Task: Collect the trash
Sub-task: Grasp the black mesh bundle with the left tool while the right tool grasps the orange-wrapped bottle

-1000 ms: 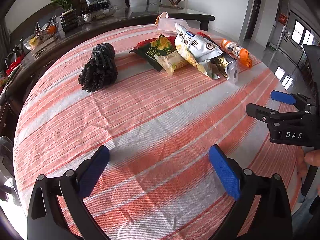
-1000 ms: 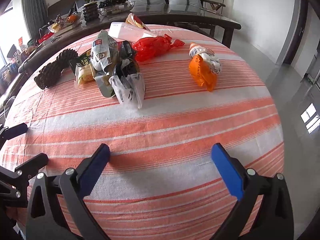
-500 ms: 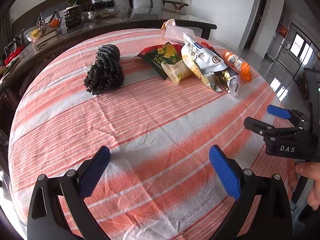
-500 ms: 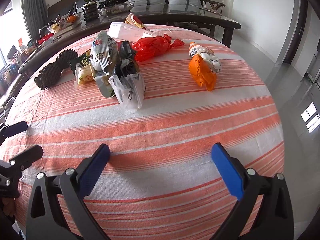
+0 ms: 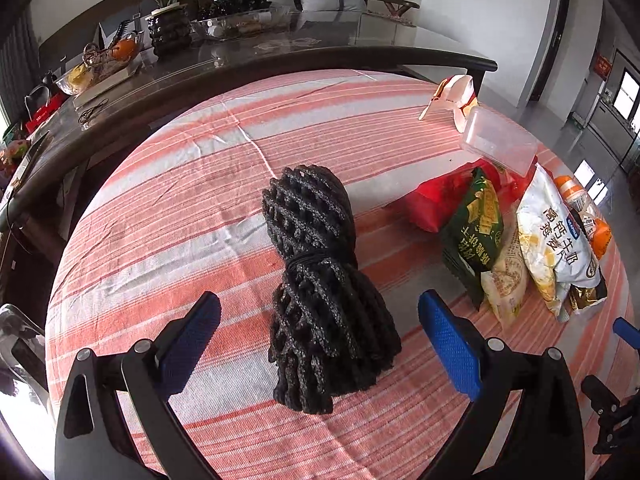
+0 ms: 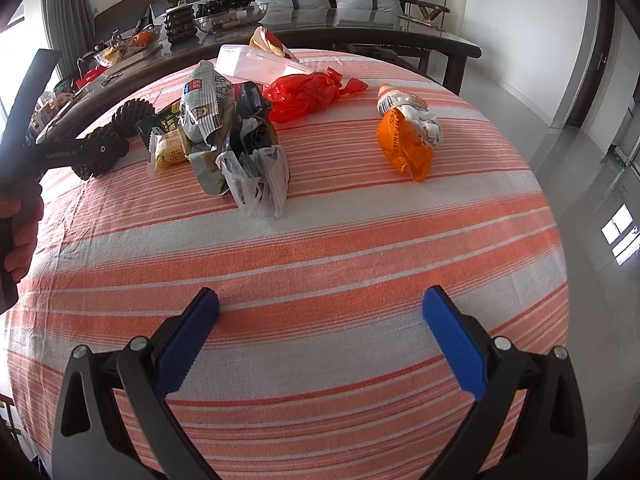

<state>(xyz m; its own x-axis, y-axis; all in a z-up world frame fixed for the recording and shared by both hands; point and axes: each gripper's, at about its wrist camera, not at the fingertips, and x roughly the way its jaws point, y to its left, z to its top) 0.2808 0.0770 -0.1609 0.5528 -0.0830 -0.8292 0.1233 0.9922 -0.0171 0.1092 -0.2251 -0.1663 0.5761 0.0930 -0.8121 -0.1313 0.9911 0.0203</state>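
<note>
A black foam-net bundle (image 5: pixel 320 288) tied at its middle lies on the striped tablecloth (image 5: pixel 180 208). My left gripper (image 5: pixel 318 332) is open, its blue pads on either side of the bundle's near end without touching it. To the right lie a green snack bag (image 5: pixel 474 232), a white snack bag (image 5: pixel 554 240), a red plastic bag (image 5: pixel 432 200) and a clear plastic box (image 5: pixel 498 142). My right gripper (image 6: pixel 320 320) is open above bare cloth, with nothing between its fingers. Ahead of it lie a crumpled clear bag (image 6: pixel 258 176), the red plastic bag (image 6: pixel 308 92) and an orange wrapper (image 6: pixel 406 140).
A long dark table (image 5: pixel 320 56) with a potted plant (image 5: pixel 164 12) and fruit bowls stands close behind the round table. The left tool's black frame (image 6: pixel 60 156) and a hand (image 6: pixel 20 232) show at the left of the right wrist view. Grey floor (image 6: pixel 600 140) lies to the right.
My left gripper has moved forward and left across the table, up to the black bundle, which now lies between its open fingers. The right gripper has barely moved.
</note>
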